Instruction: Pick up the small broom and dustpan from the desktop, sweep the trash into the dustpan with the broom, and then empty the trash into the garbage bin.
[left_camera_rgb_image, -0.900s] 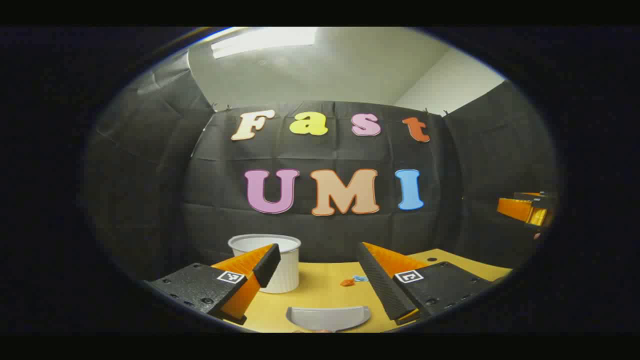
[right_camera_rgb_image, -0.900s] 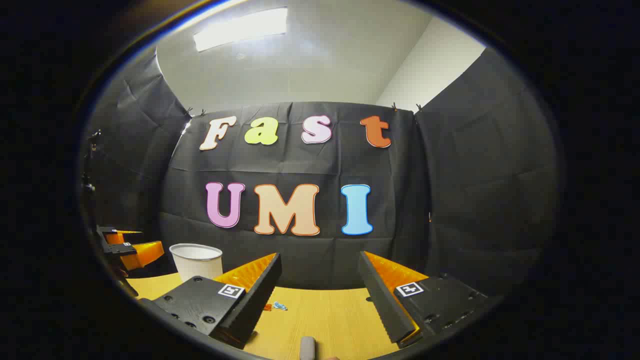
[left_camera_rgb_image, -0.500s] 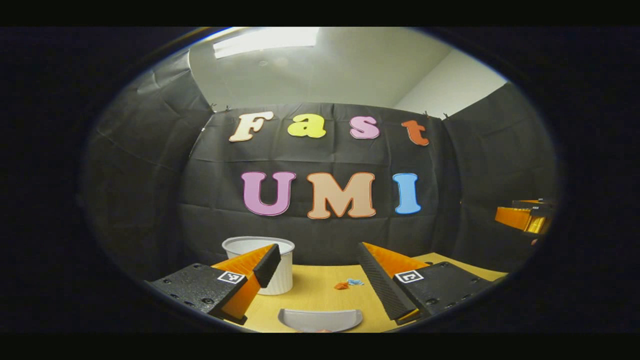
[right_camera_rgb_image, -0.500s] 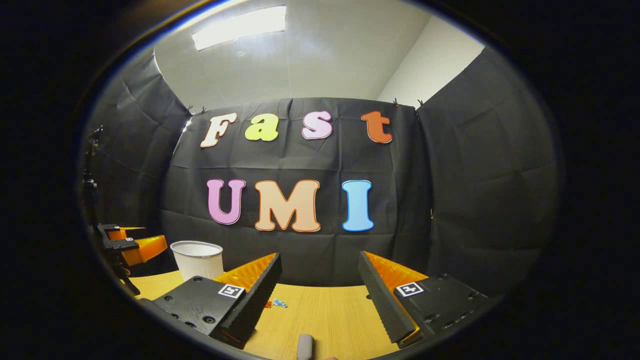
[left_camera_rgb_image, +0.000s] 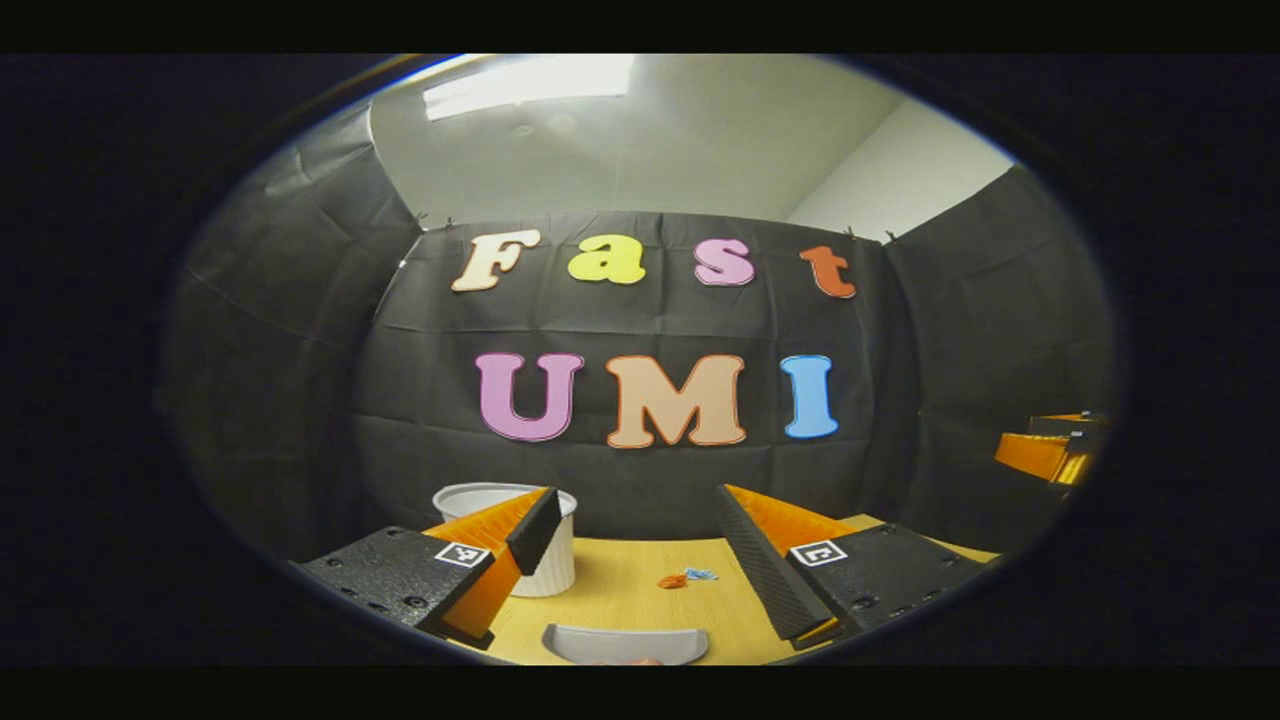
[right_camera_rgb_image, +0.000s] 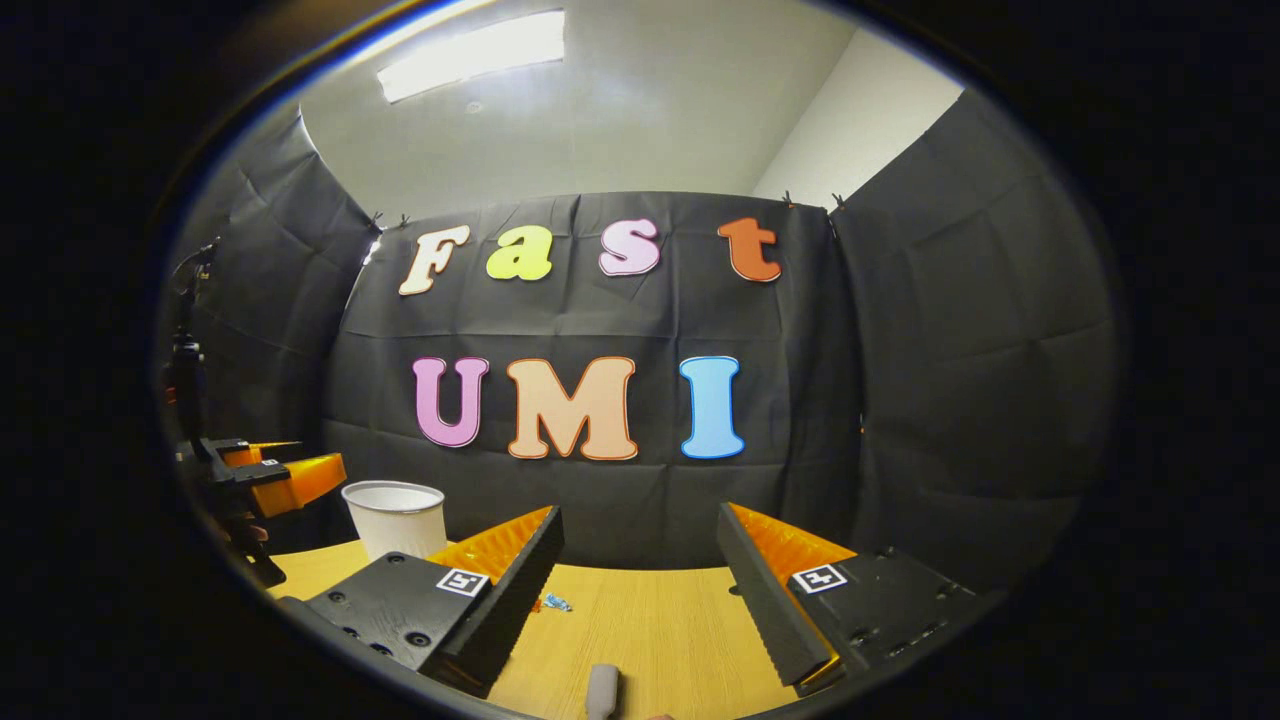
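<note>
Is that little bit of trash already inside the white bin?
No, in the left gripper view the trash lies on the desktop, to the right of the white bin and apart from it.

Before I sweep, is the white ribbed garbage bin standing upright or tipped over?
Upright: the white ribbed garbage bin stands on the wooden desktop, round rim facing up.

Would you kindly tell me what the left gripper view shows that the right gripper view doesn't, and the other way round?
Left gripper view: the grey dustpan lying before the open left gripper, with the right gripper far off at the right. Right gripper view: a grey handle end, probably the broom's, and the left gripper off to the left. Shared: the white garbage bin, the trash scraps, the yellow desktop.
</note>
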